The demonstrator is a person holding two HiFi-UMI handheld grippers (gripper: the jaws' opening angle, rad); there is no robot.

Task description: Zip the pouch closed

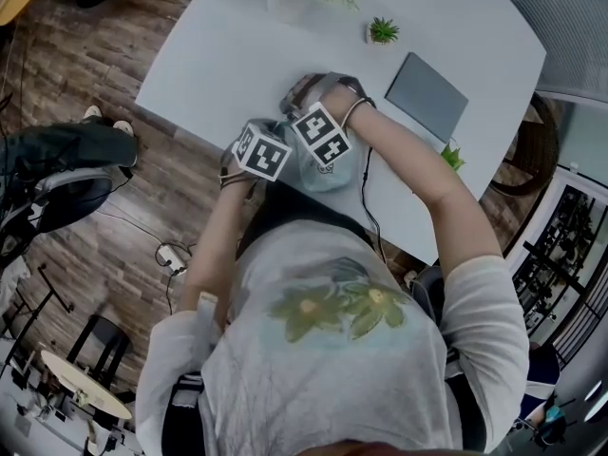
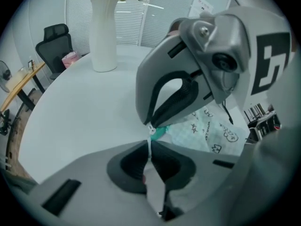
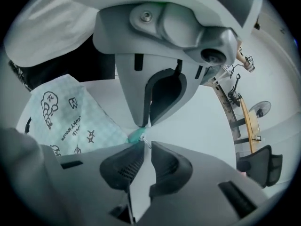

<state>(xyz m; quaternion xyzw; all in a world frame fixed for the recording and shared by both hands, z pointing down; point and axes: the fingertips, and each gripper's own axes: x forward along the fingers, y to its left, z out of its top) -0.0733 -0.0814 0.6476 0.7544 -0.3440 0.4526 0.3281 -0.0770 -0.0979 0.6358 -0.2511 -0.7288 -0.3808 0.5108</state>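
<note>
Lying at the near edge of the white tabletop (image 1: 237, 55), straight in front of the person: pale mint soft fabric pouch with black doodle print (image 3: 70, 121). The left claw (image 2: 149, 147) is closed, pinching a thin pale edge of the pouch just beside the small teal tab (image 3: 135, 135) at the zip's end. The right claw (image 3: 145, 142) is narrow, its tips pinched on the small metal zip pull (image 2: 151, 128), which touches that tab. Both claws are tip to tip and point steeply down.

Handling, judged: the pouch looks light, thin and floppy. It will bunch and drag if the zip pull is tugged with no counter-hold, so anchor the end by the teal tab and keep the zip line taut. The zip pull is tiny and smooth and likely to slip, so grip it flat across its plate. Not fragile. Can't tell how far the zip is shut; the claws cover it.

Counts: one pouch, one zip pull, one teal tab, two claws. Also on the tabletop:
- one white vase with flowers (image 2: 104, 32) at the far edge
- two small green plants (image 1: 383, 30), the second plant (image 1: 452, 156) at the right edge
- one flat grey slab (image 1: 427, 95) between them
</note>
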